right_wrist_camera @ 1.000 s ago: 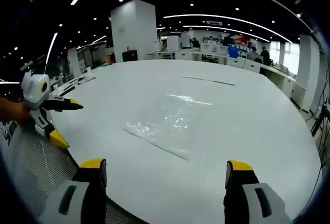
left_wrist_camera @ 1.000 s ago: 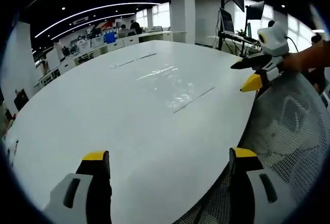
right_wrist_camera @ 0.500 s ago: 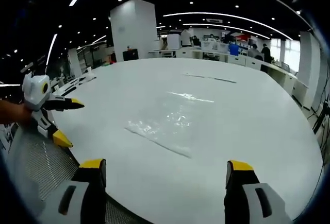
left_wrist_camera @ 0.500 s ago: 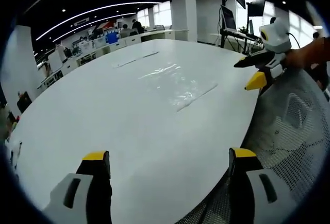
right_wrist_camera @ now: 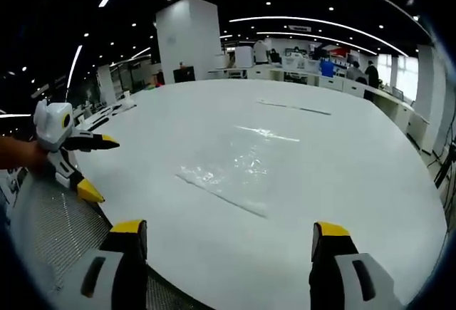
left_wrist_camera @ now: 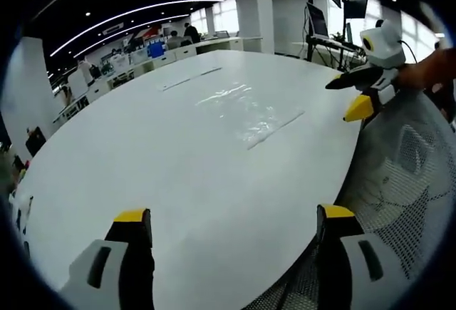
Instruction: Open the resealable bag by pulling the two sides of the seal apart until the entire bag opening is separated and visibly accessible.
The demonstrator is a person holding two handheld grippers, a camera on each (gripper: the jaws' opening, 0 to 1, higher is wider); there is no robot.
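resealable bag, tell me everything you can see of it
The resealable bag is clear, thin, crinkled plastic that glints under the ceiling lights. It lies flat on the white table, its straight seal strip along the edge nearest the grippers. The seal looks unopened. Nothing touches it but the table; both grippers are apart from it.

The left gripper [left_wrist_camera: 231,226] holds its jaws wide apart over the white tabletop [left_wrist_camera: 142,153]. A clear resealable bag [left_wrist_camera: 246,114] lies flat well ahead of them. The right gripper [left_wrist_camera: 354,96], jaws parted, hovers beyond the right jaw.
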